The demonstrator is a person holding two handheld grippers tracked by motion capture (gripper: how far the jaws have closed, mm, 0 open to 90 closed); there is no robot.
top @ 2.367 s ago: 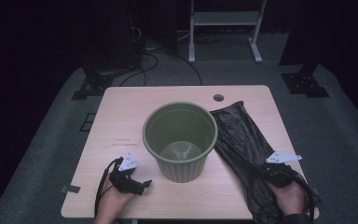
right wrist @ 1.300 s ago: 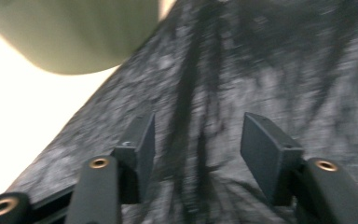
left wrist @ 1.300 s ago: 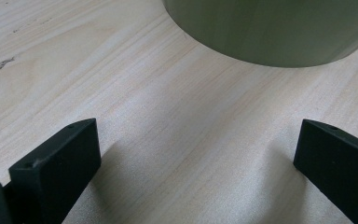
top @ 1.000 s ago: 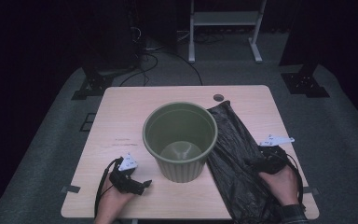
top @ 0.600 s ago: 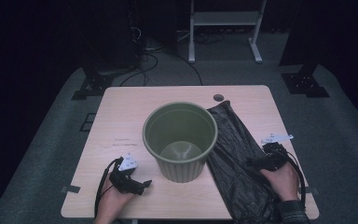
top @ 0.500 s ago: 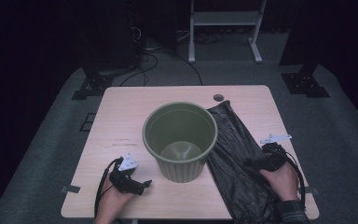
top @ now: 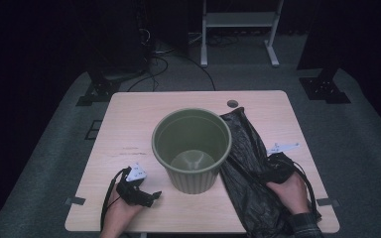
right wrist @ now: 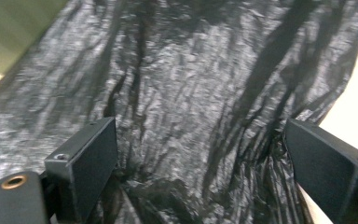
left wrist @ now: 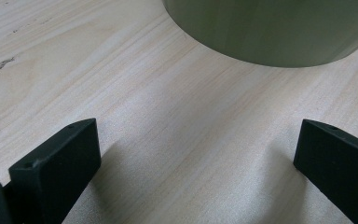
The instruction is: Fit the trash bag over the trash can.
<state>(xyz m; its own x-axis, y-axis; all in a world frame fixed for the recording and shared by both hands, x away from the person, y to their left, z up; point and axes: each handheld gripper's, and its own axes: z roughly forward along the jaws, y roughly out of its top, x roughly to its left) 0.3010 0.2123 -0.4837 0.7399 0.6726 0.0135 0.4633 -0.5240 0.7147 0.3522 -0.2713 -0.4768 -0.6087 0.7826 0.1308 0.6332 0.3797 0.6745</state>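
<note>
Black bag point(top: 250, 168) lies along table point(top: 129, 111) right side, touching green bin point(top: 192, 148) at centre. Your right gripper point(top: 278, 166) spread wide over bag: press down, pinch single layer. Left gripper point(top: 138, 191) spread wide, empty, near front edge; ready it by bin.

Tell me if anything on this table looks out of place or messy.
Only the black plastic bag: it lies crumpled beside the green bin, not inside it, and hangs over the table's near edge. The bin stands upright and looks empty. No spills.
</note>
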